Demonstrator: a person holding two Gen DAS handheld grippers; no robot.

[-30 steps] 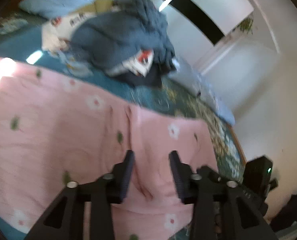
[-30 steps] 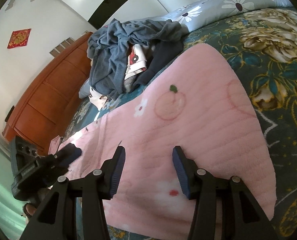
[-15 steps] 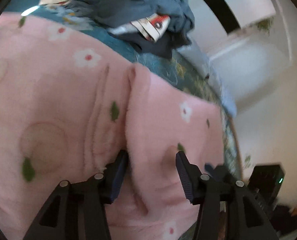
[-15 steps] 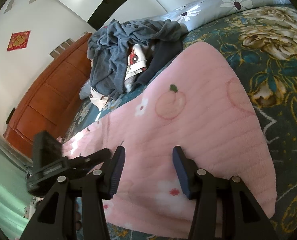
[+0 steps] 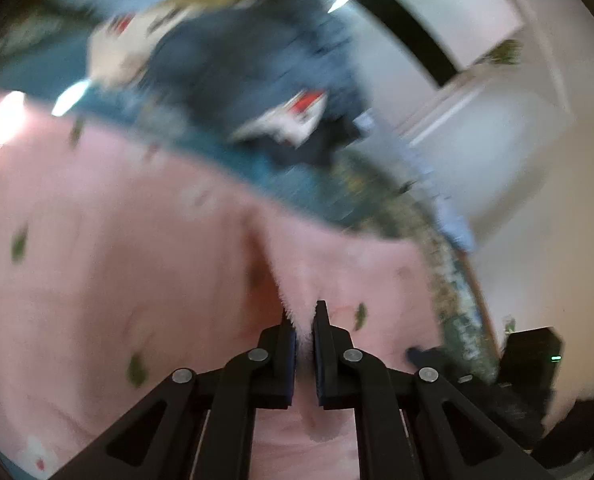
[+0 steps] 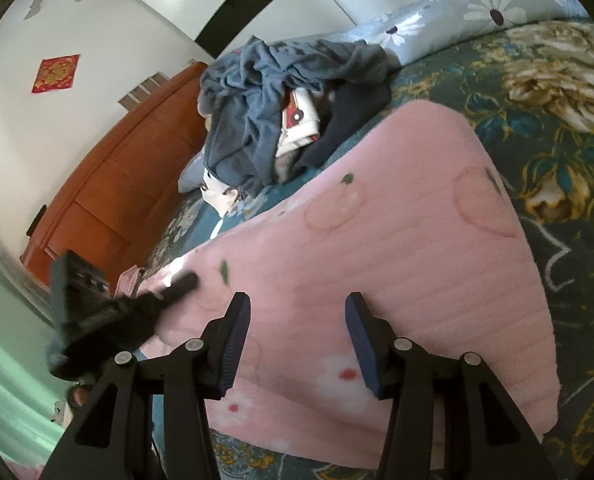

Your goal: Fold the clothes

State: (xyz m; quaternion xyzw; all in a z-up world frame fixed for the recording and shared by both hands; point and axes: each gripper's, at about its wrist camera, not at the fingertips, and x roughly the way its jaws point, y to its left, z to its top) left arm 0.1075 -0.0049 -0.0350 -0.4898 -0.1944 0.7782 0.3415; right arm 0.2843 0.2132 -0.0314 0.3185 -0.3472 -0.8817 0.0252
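A pink fleece garment (image 6: 397, 248) with flower and peach prints lies spread on the bed. In the blurred left wrist view my left gripper (image 5: 303, 316) is shut on a raised ridge of this pink garment (image 5: 117, 248). The left gripper also shows in the right wrist view (image 6: 177, 284), at the garment's left part. My right gripper (image 6: 297, 308) is open, just above the garment's near edge, holding nothing.
A heap of unfolded clothes (image 6: 281, 108), mostly grey-blue, lies on the green floral bedspread (image 6: 557, 128) behind the pink garment. A daisy-print pillow (image 6: 477, 12) lies at the back. An orange wooden headboard (image 6: 117, 184) stands to the left.
My left gripper has closed on a fold of the pink garment and lifted it, with the view tilting up. The right gripper has stayed open and nearly still.
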